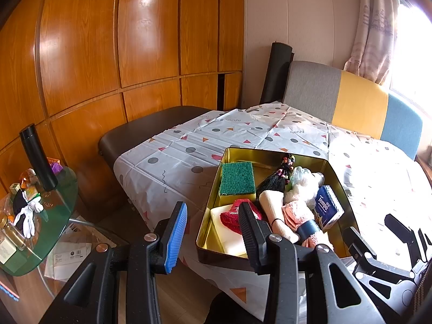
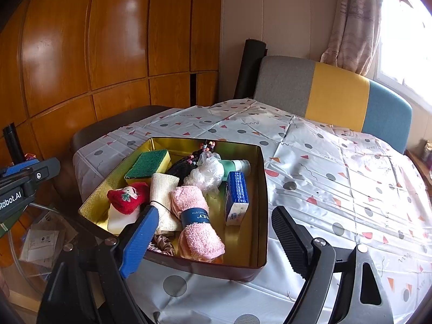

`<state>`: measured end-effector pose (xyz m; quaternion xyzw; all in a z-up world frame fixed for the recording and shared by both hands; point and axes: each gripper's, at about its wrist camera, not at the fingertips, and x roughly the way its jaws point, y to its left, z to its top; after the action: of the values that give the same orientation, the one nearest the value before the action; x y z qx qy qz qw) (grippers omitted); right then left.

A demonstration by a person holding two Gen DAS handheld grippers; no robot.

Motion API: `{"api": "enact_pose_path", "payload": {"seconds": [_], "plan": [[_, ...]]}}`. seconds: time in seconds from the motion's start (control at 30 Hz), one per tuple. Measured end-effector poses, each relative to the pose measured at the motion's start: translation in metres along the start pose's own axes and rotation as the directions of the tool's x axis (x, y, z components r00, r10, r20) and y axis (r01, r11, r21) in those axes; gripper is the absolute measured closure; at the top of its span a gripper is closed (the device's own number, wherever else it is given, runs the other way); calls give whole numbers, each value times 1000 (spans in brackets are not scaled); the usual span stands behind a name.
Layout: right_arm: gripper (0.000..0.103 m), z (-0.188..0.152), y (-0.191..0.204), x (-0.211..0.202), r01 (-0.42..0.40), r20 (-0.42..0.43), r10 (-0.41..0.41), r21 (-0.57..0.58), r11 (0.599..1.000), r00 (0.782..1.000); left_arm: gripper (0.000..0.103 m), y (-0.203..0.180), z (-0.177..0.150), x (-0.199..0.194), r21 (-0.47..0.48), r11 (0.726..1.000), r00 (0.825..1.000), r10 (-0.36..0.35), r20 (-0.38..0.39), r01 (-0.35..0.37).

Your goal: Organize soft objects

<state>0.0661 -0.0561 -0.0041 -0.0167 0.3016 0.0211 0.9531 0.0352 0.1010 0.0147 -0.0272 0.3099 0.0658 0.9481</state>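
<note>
A gold-lined metal tin (image 2: 259, 189) sits on the patterned tablecloth (image 2: 337, 178) near the table's front edge, its long axis running away from the cameras. Inside lie soft things: a fluffy pink towel roll (image 2: 197, 224) with a dark paper band, lying lengthwise toward the near wall; a ribbed cream cloth (image 2: 163, 194) beside it; a flat green-and-yellow sponge (image 2: 148, 163) at the far left corner; a knitted red pouch (image 2: 127, 197) on a white foam block (image 2: 118, 217); a blue tissue pack (image 2: 236, 197) standing on edge; crinkled clear plastic (image 2: 208, 172).

The left gripper (image 1: 213, 224) hovers over the tin's near left corner, jaws apart and empty. The right gripper (image 2: 216, 232) has its jaws spread wide, holding nothing.
</note>
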Motion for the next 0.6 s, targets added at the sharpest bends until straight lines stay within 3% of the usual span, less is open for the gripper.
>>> {"api": "enact_pose_path", "payload": {"seconds": [0.6], "plan": [[17, 0, 0, 0, 0, 0, 0, 3, 1000, 1000, 63, 1, -1, 1, -1, 1000, 1000, 4, -3, -4]]}}
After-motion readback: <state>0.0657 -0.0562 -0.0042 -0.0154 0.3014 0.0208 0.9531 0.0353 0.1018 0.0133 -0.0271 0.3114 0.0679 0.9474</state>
